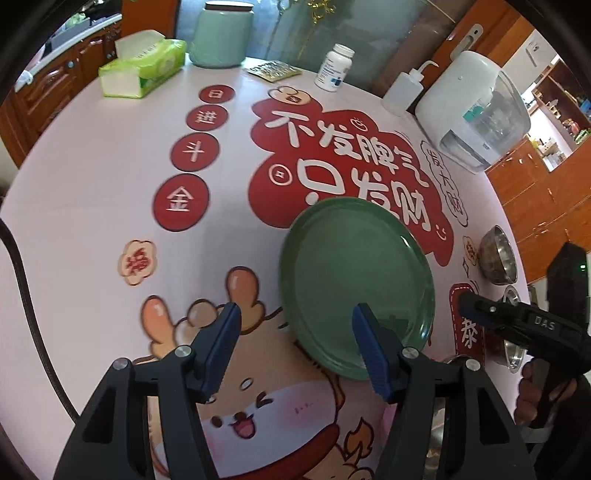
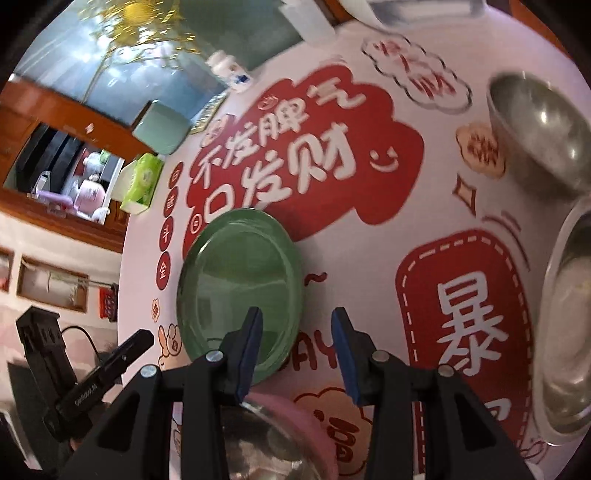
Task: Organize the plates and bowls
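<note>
A green plate (image 1: 356, 284) lies flat on the printed tablecloth; it also shows in the right wrist view (image 2: 240, 284). My left gripper (image 1: 295, 325) is open, its right finger over the plate's near rim. My right gripper (image 2: 297, 328) is open and empty, just right of the plate's near edge. A steel bowl (image 2: 543, 129) stands at the far right of the right wrist view, a larger steel bowl (image 2: 569, 325) nearer. Below the right gripper is a glass bowl (image 2: 258, 435) with a pink rim. The steel bowls also show in the left wrist view (image 1: 496, 260).
At the table's far edge stand a tissue pack (image 1: 142, 68), a mint jar (image 1: 221, 33), a pill bottle (image 1: 334, 68), a squeeze bottle (image 1: 402, 90) and a white appliance (image 1: 472, 110). Wooden cabinets surround the table.
</note>
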The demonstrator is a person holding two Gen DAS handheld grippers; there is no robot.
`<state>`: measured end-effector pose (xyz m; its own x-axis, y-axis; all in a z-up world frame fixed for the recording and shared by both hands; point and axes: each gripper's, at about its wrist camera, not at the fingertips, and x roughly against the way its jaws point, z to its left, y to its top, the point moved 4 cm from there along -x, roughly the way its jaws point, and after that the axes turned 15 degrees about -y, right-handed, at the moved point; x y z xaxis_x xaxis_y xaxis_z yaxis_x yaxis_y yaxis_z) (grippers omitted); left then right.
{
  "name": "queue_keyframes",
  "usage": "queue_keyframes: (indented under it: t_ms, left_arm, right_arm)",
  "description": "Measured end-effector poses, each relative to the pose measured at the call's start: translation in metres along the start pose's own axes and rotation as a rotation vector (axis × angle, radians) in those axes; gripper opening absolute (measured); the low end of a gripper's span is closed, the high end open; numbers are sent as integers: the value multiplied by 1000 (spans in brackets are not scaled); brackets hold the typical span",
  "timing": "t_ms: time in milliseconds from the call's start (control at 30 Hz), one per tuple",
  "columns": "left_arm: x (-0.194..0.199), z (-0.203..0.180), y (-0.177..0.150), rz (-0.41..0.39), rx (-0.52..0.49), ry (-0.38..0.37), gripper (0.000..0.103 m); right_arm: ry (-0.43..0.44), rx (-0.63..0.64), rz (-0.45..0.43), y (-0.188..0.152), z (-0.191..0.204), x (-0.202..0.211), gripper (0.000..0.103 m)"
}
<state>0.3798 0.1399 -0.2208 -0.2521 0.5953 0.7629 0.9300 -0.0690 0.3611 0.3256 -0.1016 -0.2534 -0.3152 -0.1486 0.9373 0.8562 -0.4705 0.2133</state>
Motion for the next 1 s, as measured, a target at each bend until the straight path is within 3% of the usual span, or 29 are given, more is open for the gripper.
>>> queue_keyframes:
  t_ms: [367, 600, 767, 1000]
  left_arm:
    - [-40, 9, -2, 73, 21, -10, 56]
    - [-50, 13, -2, 85, 14, -19, 42]
    - [-54, 9, -2, 84, -4, -33, 37]
    - [-53, 11, -1, 75, -6, -24, 22]
  right_arm:
    - [47, -28, 64, 3, -5, -29, 39]
    - [111, -33, 80, 3, -3, -38, 20]
    - [130, -43, 87, 1, -2, -43, 14]
    - [138, -29, 99, -1, 2, -46, 8]
